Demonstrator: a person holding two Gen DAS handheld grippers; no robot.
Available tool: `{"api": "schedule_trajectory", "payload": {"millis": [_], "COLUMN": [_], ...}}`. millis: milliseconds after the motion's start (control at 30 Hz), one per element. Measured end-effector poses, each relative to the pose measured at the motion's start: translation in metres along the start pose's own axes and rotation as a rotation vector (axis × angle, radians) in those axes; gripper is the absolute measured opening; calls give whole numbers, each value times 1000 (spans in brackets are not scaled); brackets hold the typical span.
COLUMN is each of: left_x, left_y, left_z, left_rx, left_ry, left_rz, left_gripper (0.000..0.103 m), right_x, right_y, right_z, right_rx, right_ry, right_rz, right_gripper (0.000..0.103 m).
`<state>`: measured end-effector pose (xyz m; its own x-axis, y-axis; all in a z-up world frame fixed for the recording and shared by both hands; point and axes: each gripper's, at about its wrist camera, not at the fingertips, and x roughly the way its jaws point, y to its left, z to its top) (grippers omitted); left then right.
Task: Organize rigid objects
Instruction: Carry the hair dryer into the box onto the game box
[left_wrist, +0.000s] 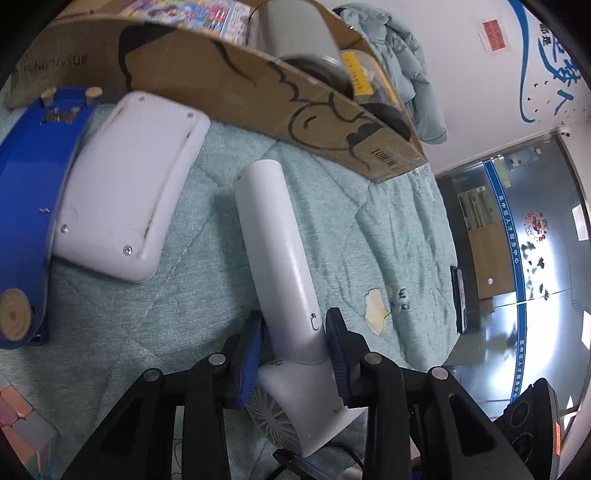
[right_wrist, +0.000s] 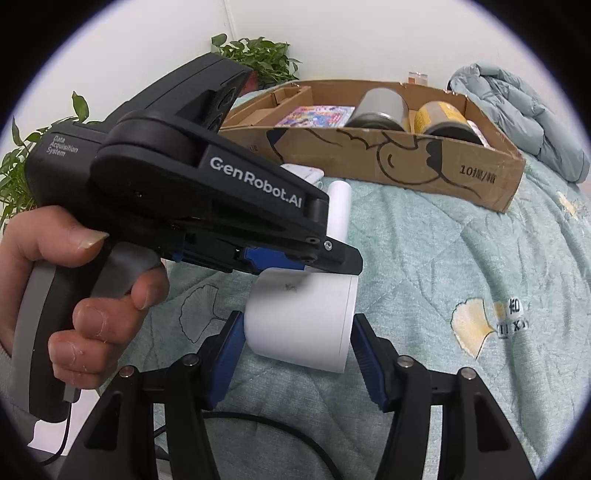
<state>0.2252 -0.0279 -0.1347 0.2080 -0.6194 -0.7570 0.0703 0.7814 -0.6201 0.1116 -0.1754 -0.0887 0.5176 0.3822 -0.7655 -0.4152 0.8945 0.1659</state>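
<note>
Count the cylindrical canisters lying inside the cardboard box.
2. A grey canister lies near the middle of the cardboard box; a yellow-labelled canister lies beside it, towards the box's right end. The box wall may hide others.

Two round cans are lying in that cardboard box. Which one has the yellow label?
The can nearer the box's right end; a yellow label wraps its body. The other can, beside the colourful booklet, is plain grey.

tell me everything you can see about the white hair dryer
The white hair dryer looks like smooth matte plastic. It lies on the green quilt before the cardboard box, handle towards the box. A round vented grille shows at the rear. The left gripper straddles its handle base; the right gripper straddles its barrel.
</note>
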Motion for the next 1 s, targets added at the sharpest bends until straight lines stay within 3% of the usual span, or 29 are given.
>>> {"api": "schedule_trajectory", "payload": {"millis": [267,533,733,1000], "left_x": [-58,-131,-167,-180], "left_y": [-33,-64,-65,-39], "left_z": [13,51,86,147], "left_rx": [103,237,265,261], "left_ry": [-136,-275,-328,-314], "left_rz": [16,57,76,93], "left_gripper": [31,31,31,31], "right_x": [-30,-52,-45,-18], "right_y": [18,38,49,51], "right_z": [20,68,104,149], "right_rx": [-28,-66,-101,-87], "right_ry": [-149,-330,-377,-344], "right_rz": [-19,-33,-22,5], "right_gripper": [57,57,57,57]}}
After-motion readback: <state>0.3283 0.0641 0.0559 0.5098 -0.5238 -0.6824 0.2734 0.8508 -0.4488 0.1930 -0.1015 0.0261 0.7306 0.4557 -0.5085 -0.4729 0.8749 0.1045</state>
